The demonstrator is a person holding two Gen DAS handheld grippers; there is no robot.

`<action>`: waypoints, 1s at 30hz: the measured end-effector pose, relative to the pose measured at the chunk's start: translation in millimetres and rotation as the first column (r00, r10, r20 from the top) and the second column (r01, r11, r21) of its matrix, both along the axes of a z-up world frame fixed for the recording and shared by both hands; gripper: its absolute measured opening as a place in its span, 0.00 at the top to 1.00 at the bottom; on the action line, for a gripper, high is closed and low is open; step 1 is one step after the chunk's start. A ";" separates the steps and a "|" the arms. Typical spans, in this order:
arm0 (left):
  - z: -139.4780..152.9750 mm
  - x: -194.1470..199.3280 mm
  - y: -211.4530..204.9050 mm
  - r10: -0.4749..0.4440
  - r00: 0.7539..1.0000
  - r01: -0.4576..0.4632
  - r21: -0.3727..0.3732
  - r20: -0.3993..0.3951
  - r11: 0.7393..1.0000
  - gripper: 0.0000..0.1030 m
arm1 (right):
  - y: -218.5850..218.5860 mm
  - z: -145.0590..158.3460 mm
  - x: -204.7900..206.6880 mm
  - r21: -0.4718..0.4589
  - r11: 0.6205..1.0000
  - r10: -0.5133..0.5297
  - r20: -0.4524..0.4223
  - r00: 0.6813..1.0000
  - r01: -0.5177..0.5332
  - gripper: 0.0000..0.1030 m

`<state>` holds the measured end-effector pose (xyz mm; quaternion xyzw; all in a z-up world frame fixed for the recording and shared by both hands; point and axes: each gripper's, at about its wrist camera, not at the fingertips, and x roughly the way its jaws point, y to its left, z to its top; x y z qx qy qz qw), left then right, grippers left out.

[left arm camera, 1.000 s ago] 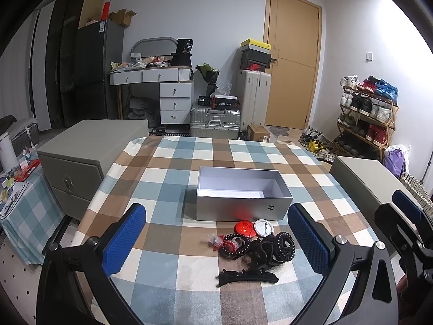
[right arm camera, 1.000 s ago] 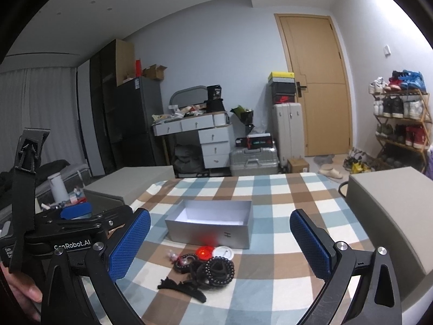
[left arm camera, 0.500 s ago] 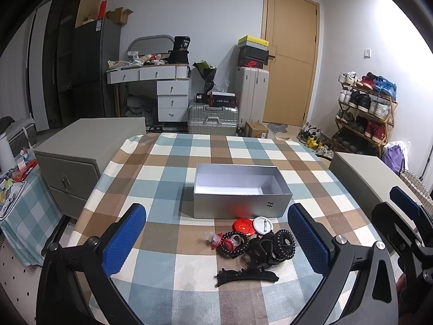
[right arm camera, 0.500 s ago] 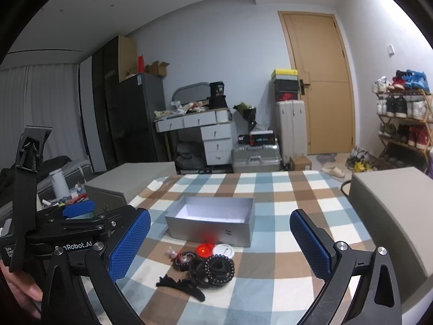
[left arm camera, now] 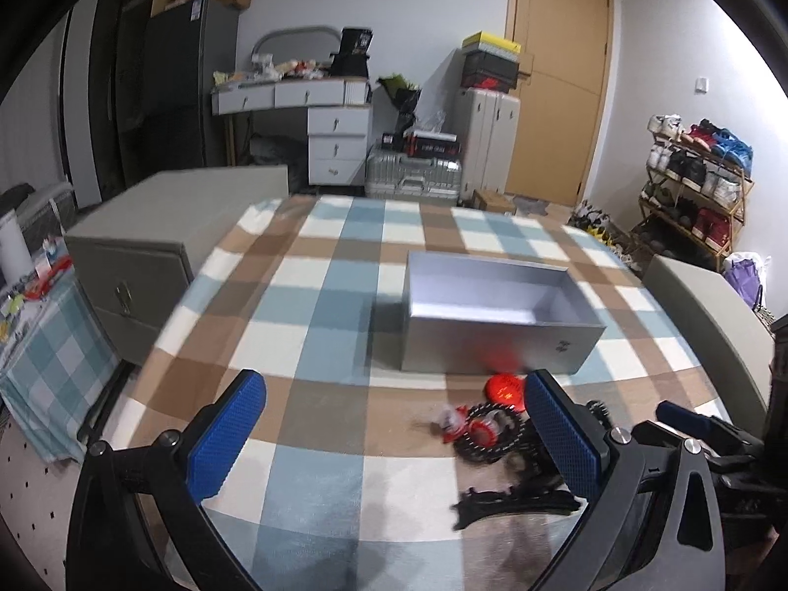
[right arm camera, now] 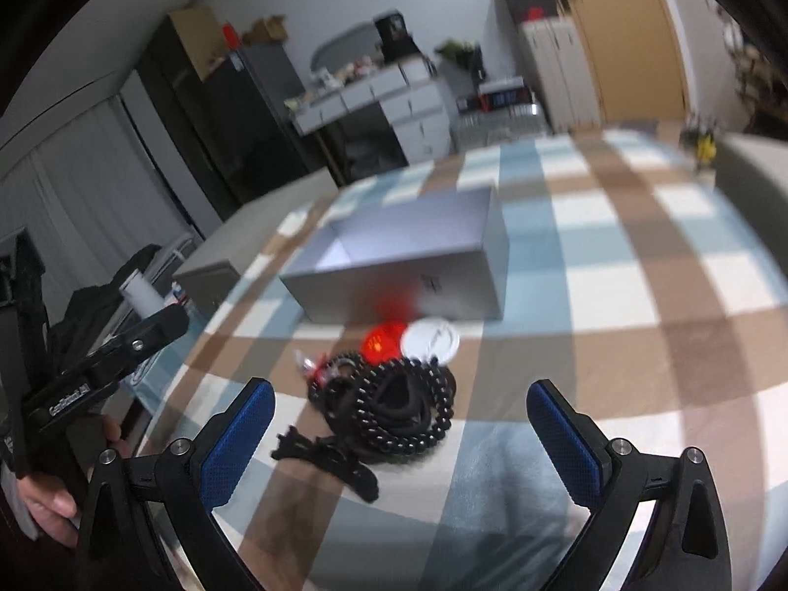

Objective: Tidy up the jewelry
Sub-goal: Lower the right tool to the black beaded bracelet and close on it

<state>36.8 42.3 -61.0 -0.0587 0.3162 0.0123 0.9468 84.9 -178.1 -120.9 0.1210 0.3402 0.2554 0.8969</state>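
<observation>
An open silver box (left arm camera: 497, 317) stands on the checked tablecloth (left arm camera: 320, 295); it also shows in the right wrist view (right arm camera: 409, 261). In front of it lies a pile of jewelry: black bead bracelets (right arm camera: 399, 409), a red disc (right arm camera: 381, 342), a white disc (right arm camera: 431, 340), a small red-and-clear piece (left arm camera: 455, 418) and a black hair clip (right arm camera: 325, 458). My right gripper (right arm camera: 396, 436) is open, low over the table, with the pile between and just ahead of its blue pads. My left gripper (left arm camera: 394, 431) is open and empty, left of the pile.
Grey cabinets flank the table on the left (left arm camera: 162, 241) and right (left arm camera: 709, 305). A side table with a checked cloth (left arm camera: 44, 344) stands at the left. A desk, suitcases, a door and a shoe rack (left arm camera: 694, 187) stand at the back.
My right gripper has dropped and tilted toward the jewelry pile, which now looms large between its fingers. My left gripper has shifted left, so the box and pile sit further right.
</observation>
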 end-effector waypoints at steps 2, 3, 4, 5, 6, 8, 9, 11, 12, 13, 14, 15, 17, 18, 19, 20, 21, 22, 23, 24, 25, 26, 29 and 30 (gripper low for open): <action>-6.3 3.5 1.3 -0.003 1.000 0.003 -0.008 -0.025 1.000 0.01 | 0.7 -6.6 6.1 0.020 1.000 0.016 -0.036 0.999 -0.015 0.05; -9.0 5.1 1.5 -0.007 0.999 0.006 -0.010 -0.036 1.000 0.01 | 2.7 -10.4 9.4 0.020 1.000 0.025 -0.052 0.998 -0.024 0.06; -11.7 5.7 1.4 -0.012 0.999 0.012 -0.012 -0.044 1.000 0.01 | 5.4 -11.4 11.0 0.019 0.999 0.030 -0.058 0.998 -0.029 0.07; -14.1 5.8 0.3 -0.020 0.998 0.020 -0.013 -0.052 1.000 0.01 | 7.2 -12.3 12.3 0.012 0.999 0.031 -0.062 0.998 -0.031 0.08; -16.2 5.8 -0.7 -0.028 0.998 0.028 -0.014 -0.059 1.000 0.01 | 8.5 -13.3 12.8 0.004 1.000 0.027 -0.065 0.998 -0.027 0.11; -18.9 6.0 -2.4 -0.042 0.997 0.041 -0.019 -0.070 0.999 0.01 | 10.6 -14.4 13.7 0.005 0.999 0.034 -0.067 0.997 -0.034 0.16; -20.0 5.3 -3.7 -0.050 0.996 0.049 -0.020 -0.075 0.999 0.01 | 10.4 -15.2 13.2 0.006 0.999 0.031 -0.072 0.997 -0.031 0.17; -22.4 5.9 -5.7 -0.061 0.994 0.060 -0.013 -0.085 0.998 0.01 | 10.2 -16.2 14.7 0.011 1.000 0.029 -0.077 0.997 -0.029 0.26; -23.4 5.3 -6.6 -0.065 0.994 0.065 -0.009 -0.089 0.998 0.01 | 8.8 -16.9 13.5 0.017 0.999 0.029 -0.081 0.996 -0.027 0.29; -24.5 5.4 -6.3 -0.070 0.993 0.069 -0.010 -0.093 0.998 0.01 | 9.6 -17.3 15.0 0.020 0.999 0.029 -0.084 0.996 -0.028 0.34; -25.6 8.2 -5.5 -0.073 0.993 0.072 -0.012 -0.095 0.997 0.01 | 8.8 -17.9 14.2 0.026 0.999 0.033 -0.088 0.996 -0.031 0.37; -26.3 7.5 -5.9 -0.075 0.992 0.074 -0.013 -0.099 0.997 0.01 | 8.2 -18.3 13.7 0.033 0.999 0.037 -0.090 0.995 -0.034 0.38; -27.6 7.3 -7.1 -0.077 0.992 0.076 -0.011 -0.103 0.997 0.01 | 8.1 -18.6 13.9 0.043 0.998 0.046 -0.088 0.995 -0.042 0.43; -28.0 7.2 -7.7 -0.077 0.991 0.076 -0.011 -0.105 0.997 0.01 | 8.1 -18.1 12.4 0.047 0.998 0.052 -0.085 0.995 -0.048 0.46; -28.0 5.8 -7.7 -0.077 0.991 0.076 -0.012 -0.107 0.997 0.01 | 8.6 -17.7 13.0 0.042 0.998 0.052 -0.082 0.995 -0.048 0.47; -28.4 7.2 -7.4 -0.077 0.991 0.076 -0.012 -0.108 0.997 0.01 | 8.7 -17.4 12.2 0.038 0.998 0.052 -0.077 0.996 -0.049 0.47; -28.5 6.9 -7.6 -0.078 0.991 0.077 -0.013 -0.109 0.997 0.01 | 8.4 -17.1 11.8 0.037 0.998 0.052 -0.075 0.996 -0.050 0.50; -28.5 6.9 -7.5 -0.078 0.991 0.077 -0.012 -0.110 0.997 0.01 | 8.5 -16.9 12.4 0.038 0.998 0.052 -0.075 0.996 -0.049 0.53; -28.6 8.3 -7.4 -0.078 0.991 0.077 -0.010 -0.111 0.997 0.01 | 8.1 -16.9 12.5 0.041 0.998 0.052 -0.075 0.996 -0.049 0.53; -28.8 8.7 -7.1 -0.077 0.991 0.077 -0.008 -0.112 0.997 0.01 | 7.4 -17.1 12.7 0.046 0.998 0.052 -0.077 0.996 -0.049 0.53; -29.1 9.3 -7.2 -0.077 0.991 0.077 -0.008 -0.112 0.997 0.01 | 6.8 -17.1 12.4 0.051 0.997 0.053 -0.076 0.996 -0.049 0.54; -29.4 9.2 -6.8 -0.077 0.991 0.077 -0.008 -0.112 0.997 0.01 | 6.4 -16.8 11.6 0.053 0.997 0.052 -0.073 0.996 -0.048 0.54; -30.1 9.1 -6.7 -0.076 0.991 0.076 -0.006 -0.114 0.997 0.01 | 6.2 -15.7 9.5 0.056 0.997 0.052 -0.064 0.997 -0.048 0.54; -30.4 8.6 -6.3 -0.077 0.990 0.077 -0.006 -0.116 0.997 0.01 | 5.8 -15.4 8.7 0.058 0.997 0.051 -0.059 0.997 -0.048 0.54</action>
